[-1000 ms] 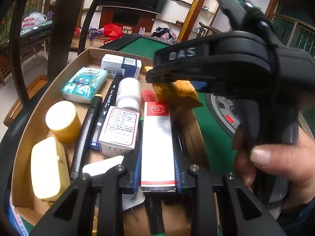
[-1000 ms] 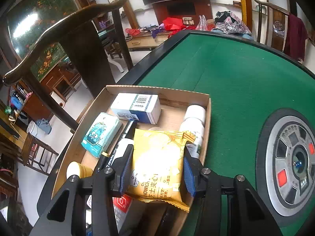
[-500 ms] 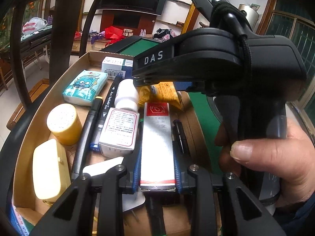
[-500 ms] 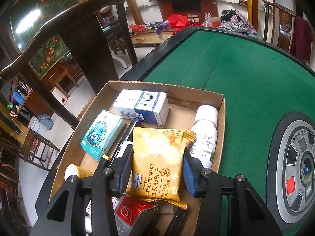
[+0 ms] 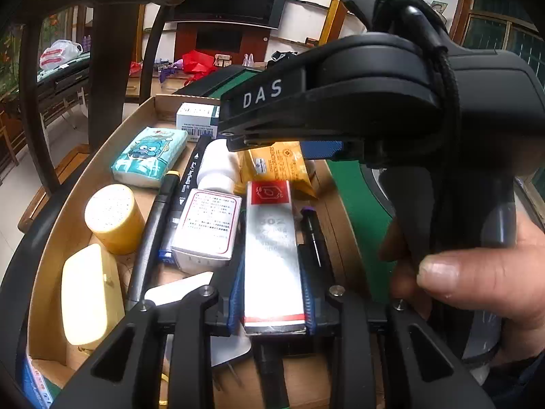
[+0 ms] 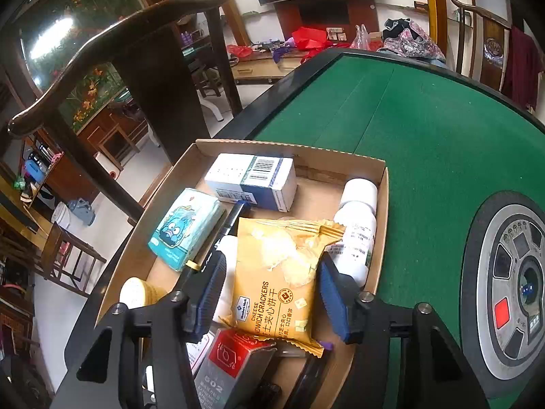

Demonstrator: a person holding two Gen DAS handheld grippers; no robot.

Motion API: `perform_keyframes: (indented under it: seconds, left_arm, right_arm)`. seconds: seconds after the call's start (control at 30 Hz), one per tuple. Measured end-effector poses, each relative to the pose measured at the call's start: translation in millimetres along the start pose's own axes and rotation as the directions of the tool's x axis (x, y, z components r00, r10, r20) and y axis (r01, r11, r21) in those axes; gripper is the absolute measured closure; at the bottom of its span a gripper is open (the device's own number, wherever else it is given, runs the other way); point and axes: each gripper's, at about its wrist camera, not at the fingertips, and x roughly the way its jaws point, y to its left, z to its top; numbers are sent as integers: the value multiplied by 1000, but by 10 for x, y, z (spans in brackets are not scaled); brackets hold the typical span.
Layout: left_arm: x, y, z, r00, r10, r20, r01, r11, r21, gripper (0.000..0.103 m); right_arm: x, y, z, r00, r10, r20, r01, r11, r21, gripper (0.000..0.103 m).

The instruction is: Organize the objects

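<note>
over green felt: left tool [image 5: 272, 293] clamping silver box [image 5: 270, 248]

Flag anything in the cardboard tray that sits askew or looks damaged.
The cheese sandwich crackers packet is crumpled at its top corner and lies on top of other items in the cardboard tray, partly over a white bottle, not flat on the floor. The right gripper is opening around it. Nothing looks spilled.

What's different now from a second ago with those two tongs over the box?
The right tongs are opening, letting go of the yellow cracker packet, now lying in the cardboard box. The left tongs stay shut on the silver glue box.
</note>
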Motion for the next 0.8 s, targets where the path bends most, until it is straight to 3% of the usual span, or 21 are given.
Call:
perform_keyframes:
  seconds: [0.67, 0.8]
  left_arm:
    - [-157, -137, -72, 995, 41, 87, -45, 998, 41, 61]
    - [-217, -136, -78, 991, 47, 125, -53, 998, 44, 52]
  right_arm:
    - [-258, 18, -91, 997, -16, 74, 17, 1000, -12, 26]
    - [-332, -24, -119, 996, -6, 89, 5, 1000, 10, 23]
